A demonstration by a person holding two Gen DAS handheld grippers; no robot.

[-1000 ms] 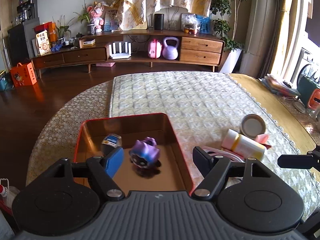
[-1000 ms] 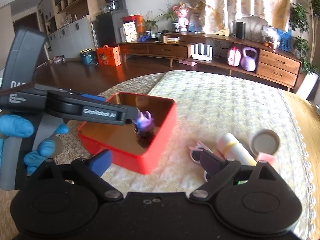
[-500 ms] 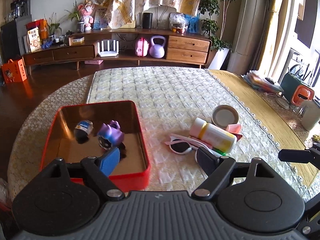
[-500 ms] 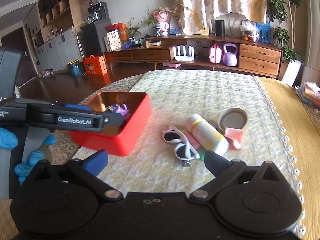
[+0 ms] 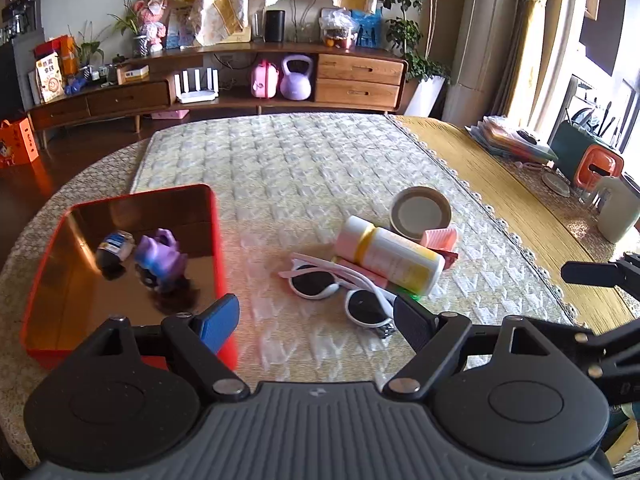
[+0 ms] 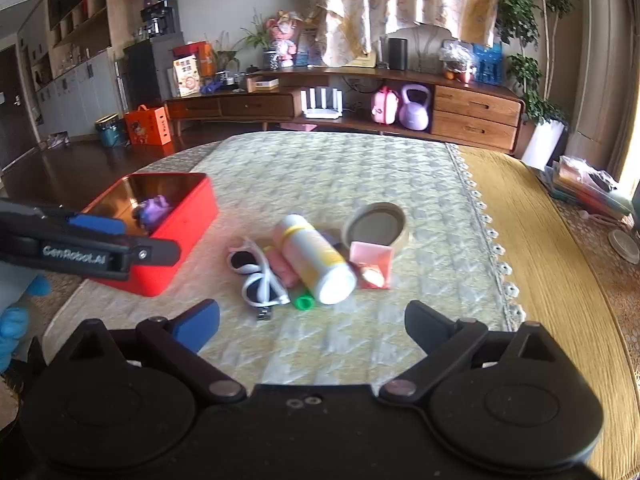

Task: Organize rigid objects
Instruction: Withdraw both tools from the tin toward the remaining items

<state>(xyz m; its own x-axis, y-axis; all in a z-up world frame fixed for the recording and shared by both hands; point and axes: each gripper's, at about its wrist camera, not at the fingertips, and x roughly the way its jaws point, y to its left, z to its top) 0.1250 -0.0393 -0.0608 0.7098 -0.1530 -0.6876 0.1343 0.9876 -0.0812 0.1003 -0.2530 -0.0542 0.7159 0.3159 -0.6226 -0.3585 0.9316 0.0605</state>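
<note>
A red tin box (image 5: 221,248) (image 6: 176,236) on the quilted cloth holds a purple toy figure (image 5: 160,256) (image 6: 154,208) and a small blue-labelled object (image 5: 116,244). Right of it lies a pile: white sunglasses (image 5: 340,288) (image 6: 256,280), a white and yellow bottle (image 5: 390,256) (image 6: 312,256), a pink comb-like piece (image 5: 440,238), a round tape roll (image 5: 420,212) (image 6: 376,226) and a green cap (image 6: 302,302). My left gripper (image 5: 316,316) is open and empty, near the box's right edge. My right gripper (image 6: 312,320) is open and empty before the pile.
The table's right part has a yellow cloth with a lace edge (image 6: 492,240). A stack of papers (image 5: 508,140), an orange and green holder (image 5: 592,160) and a white jug (image 5: 616,212) stand at the far right. A wooden sideboard (image 5: 240,80) lies beyond the table.
The left gripper has moved right, away from above the box toward the pile, leaving the purple toy in the box. The right gripper has swung right and closer to the pile.
</note>
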